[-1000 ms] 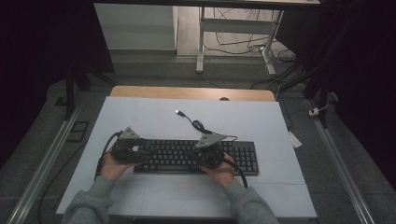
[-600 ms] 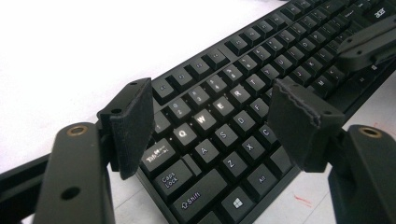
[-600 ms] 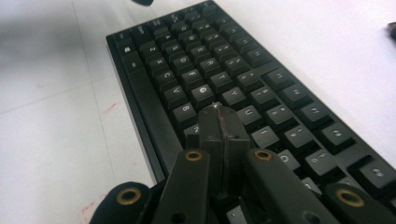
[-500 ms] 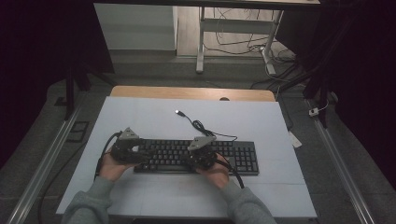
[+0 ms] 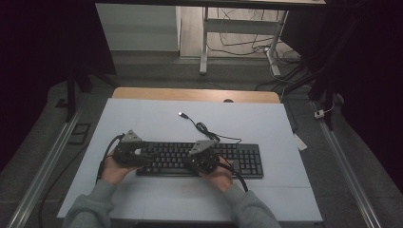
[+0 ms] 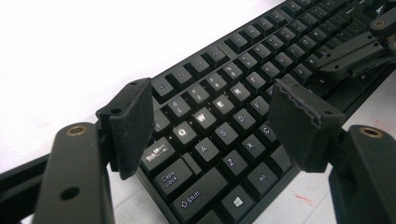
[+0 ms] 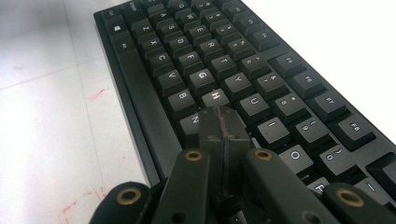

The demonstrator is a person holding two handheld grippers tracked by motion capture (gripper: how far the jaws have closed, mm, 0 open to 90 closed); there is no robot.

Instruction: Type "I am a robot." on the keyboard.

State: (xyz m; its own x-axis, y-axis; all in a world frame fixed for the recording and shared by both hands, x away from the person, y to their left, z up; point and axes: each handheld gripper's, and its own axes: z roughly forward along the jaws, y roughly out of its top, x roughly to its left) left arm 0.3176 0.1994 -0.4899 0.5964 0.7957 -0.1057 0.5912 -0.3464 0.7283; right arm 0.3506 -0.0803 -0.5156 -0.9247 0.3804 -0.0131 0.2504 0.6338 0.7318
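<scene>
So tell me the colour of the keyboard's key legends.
White on the black keyboard, clearest in the left gripper view.

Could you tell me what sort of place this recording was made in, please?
Probably a lab or test workspace: a white-topped table holding one black keyboard, dark curtains around it, metal rails on the floor and loose cables under a desk frame behind.

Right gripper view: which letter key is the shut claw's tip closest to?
The right claw sits just below the H key; G and Y lie farther off.
</scene>
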